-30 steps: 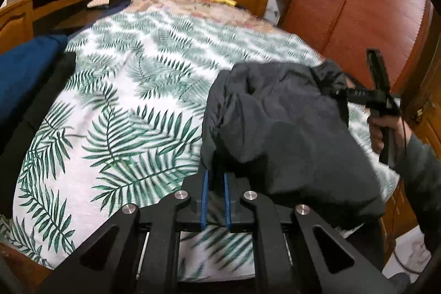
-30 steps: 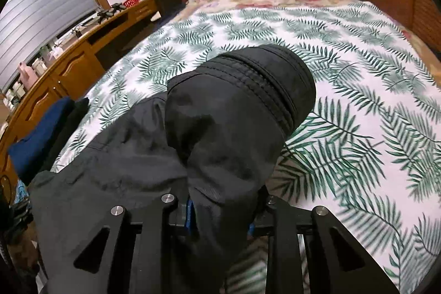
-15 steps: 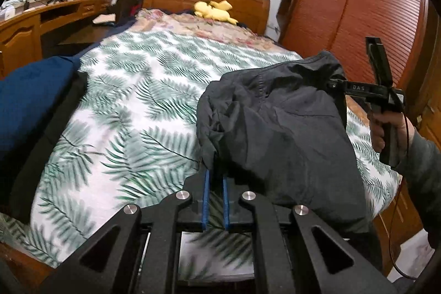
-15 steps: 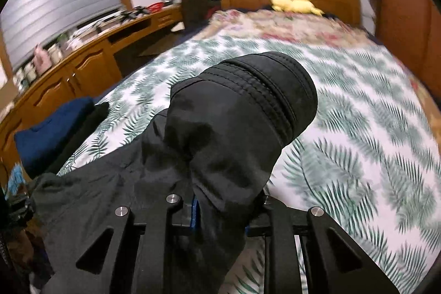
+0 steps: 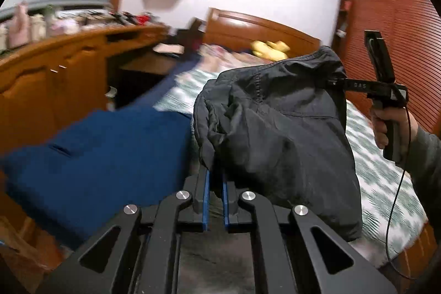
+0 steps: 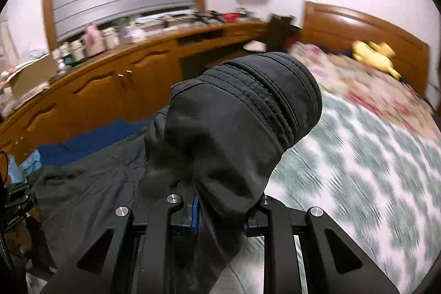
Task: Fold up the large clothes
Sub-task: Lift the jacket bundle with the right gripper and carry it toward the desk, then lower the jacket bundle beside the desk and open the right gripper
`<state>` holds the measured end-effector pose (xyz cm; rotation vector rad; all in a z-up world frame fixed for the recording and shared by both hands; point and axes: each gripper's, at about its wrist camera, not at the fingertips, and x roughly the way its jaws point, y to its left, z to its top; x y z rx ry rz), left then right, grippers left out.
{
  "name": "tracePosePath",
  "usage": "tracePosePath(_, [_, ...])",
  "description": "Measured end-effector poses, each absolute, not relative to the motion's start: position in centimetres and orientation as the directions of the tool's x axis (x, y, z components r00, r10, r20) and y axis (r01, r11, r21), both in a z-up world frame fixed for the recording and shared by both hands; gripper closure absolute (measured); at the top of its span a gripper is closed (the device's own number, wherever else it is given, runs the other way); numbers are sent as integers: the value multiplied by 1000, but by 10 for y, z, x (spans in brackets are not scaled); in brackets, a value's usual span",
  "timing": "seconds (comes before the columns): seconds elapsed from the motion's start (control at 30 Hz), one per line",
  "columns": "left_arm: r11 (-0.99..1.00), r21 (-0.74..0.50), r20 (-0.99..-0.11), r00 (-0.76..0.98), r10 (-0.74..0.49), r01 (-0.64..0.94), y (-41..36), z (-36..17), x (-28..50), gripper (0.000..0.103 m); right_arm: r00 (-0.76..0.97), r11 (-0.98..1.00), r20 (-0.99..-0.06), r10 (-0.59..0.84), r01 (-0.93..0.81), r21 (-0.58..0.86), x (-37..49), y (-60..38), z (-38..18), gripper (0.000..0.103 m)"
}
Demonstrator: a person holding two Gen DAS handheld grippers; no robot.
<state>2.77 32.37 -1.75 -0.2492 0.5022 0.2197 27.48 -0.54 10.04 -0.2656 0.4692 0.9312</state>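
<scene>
My left tongs (image 5: 214,183) point slightly downward, clamped on one edge of the dark grey jacket (image 5: 275,128), which hangs in the air above the bed (image 5: 386,172). My right hand (image 5: 391,126) grips its handle upright at my right, and the right tongs (image 6: 220,208) are clamped on a thick bunch of the same jacket. Only the left view shows that handle, marked "DAS". Only the right view shows the jacket's stitched hem bulging over the tongs.
</scene>
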Motion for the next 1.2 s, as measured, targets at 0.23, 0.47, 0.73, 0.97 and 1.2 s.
tracePosePath(0.23, [885,-94,-487,797,358,-456,399,17,0,95,386,435,-494,779,-900,-16,273,122,124,81])
tracePosePath(0.47, [805,-34,-527,695,489,-592,451,16,-23,95,258,325,-520,814,-945,41,277,215,114,81])
tracePosePath(0.73, [762,6,-585,616,528,-647,481,-8,-21,95,274,350,-704,655,-936,-39,317,275,46,68])
tracePosePath(0.97, [748,21,-606,586,538,-664,501,-19,-14,95,245,349,-755,609,-937,-23,350,287,34,45])
tracePosePath(1.2, [736,43,-610,566,555,-675,491,-17,-22,86,282,319,-637,717,-946,-59,320,259,62,42])
